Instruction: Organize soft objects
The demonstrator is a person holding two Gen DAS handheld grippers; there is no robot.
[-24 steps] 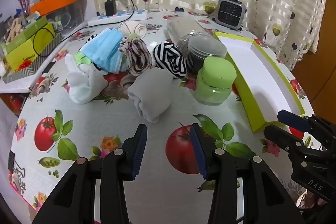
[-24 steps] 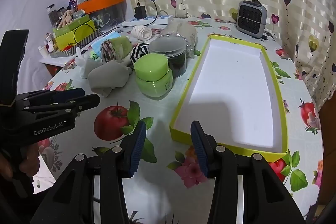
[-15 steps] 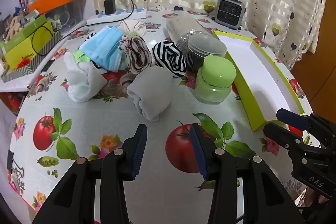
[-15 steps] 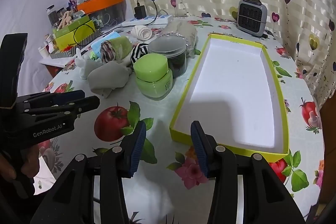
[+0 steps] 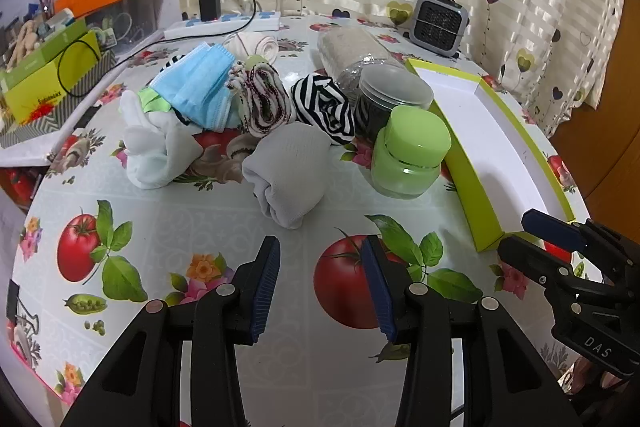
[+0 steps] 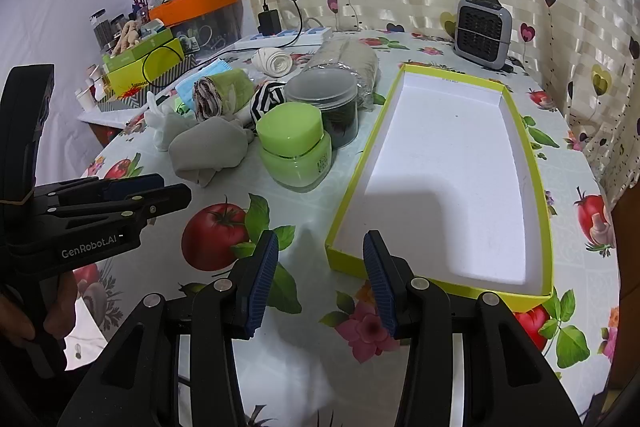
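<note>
Socks and other soft bundles are lying in a cluster on the desk [image 5: 224,227], left of the yellow-edged tray [image 6: 532,163], which is sitting empty. Nearest is the grey rolled sock [image 5: 290,171], just ahead of the left gripper [image 5: 320,285], whose jaws are standing wide with nothing between them. It is likely light and squashy, so pinching across its thick middle should be holding the roll together better than catching a loose end. Behind it are lying a striped black-and-white sock [image 5: 324,107], a blue face mask [image 5: 200,87] and a white sock [image 5: 154,151]. The green jar [image 5: 410,159] is standing just beside the tray. The right gripper [image 6: 320,281] is hovering wide and empty at the tray's near corner. What is lying beneath the mask is staying mostly hidden.
</note>
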